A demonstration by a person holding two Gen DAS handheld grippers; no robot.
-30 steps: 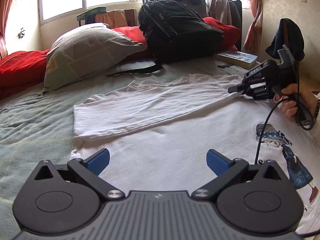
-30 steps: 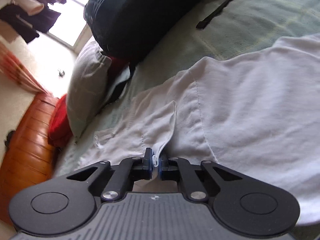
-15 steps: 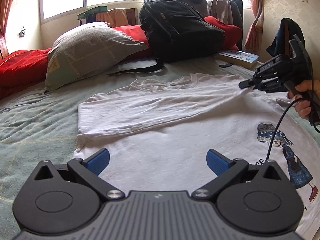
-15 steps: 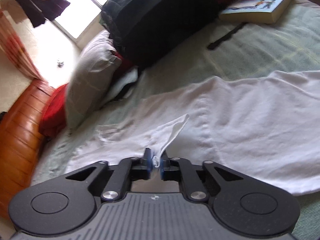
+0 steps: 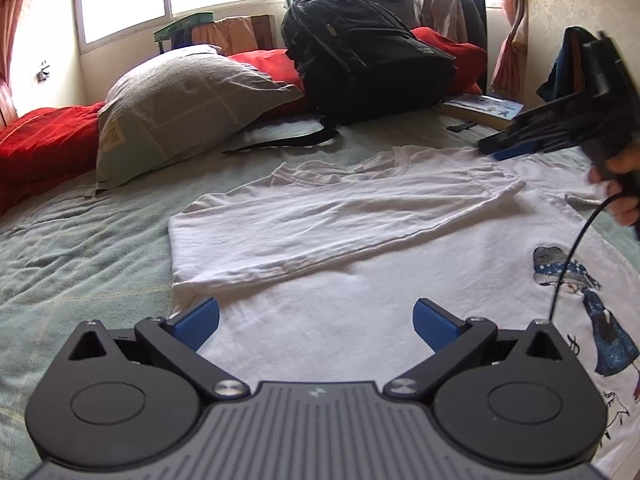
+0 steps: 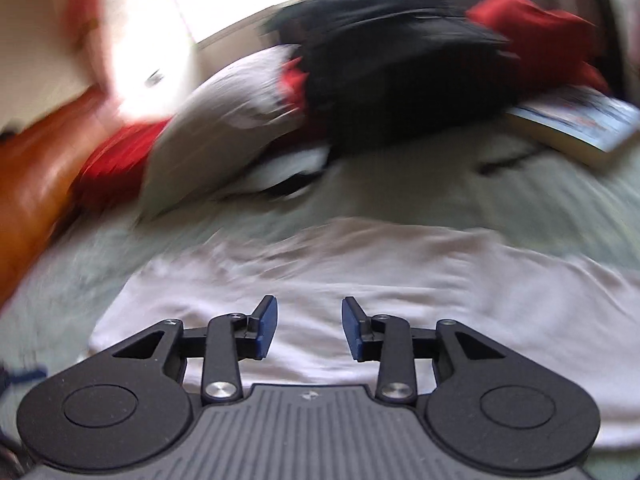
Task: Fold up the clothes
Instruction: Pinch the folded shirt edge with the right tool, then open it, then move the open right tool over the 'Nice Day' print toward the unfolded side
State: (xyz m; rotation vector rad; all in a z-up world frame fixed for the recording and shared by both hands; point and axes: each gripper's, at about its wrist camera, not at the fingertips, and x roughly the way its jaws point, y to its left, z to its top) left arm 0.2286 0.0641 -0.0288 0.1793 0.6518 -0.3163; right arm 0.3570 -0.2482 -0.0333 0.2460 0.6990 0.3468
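Note:
A white T-shirt (image 5: 320, 240) with a cartoon print (image 5: 580, 292) lies flat on the green bedsheet (image 5: 80, 264), its far side folded over the body, sleeve end at the right (image 5: 492, 188). My left gripper (image 5: 316, 320) hovers open over the shirt's near edge, nothing between its blue pads. My right gripper (image 6: 308, 326) is open above the shirt (image 6: 360, 280), its view blurred by motion. From the left wrist view it shows at the far right (image 5: 496, 150), held by a hand (image 5: 624, 188), just above the shirt's shoulder.
A grey pillow (image 5: 188, 100), a black backpack (image 5: 360, 60) and red bedding (image 5: 44, 140) crowd the head of the bed. A book (image 5: 480, 110) lies at the far right corner, also in the right wrist view (image 6: 580, 124). A wooden bed frame (image 6: 36, 184) runs along the left.
My right gripper has opened and let go of the sleeve, which now lies flat on the shirt. It has swung up and right. The left gripper has barely moved.

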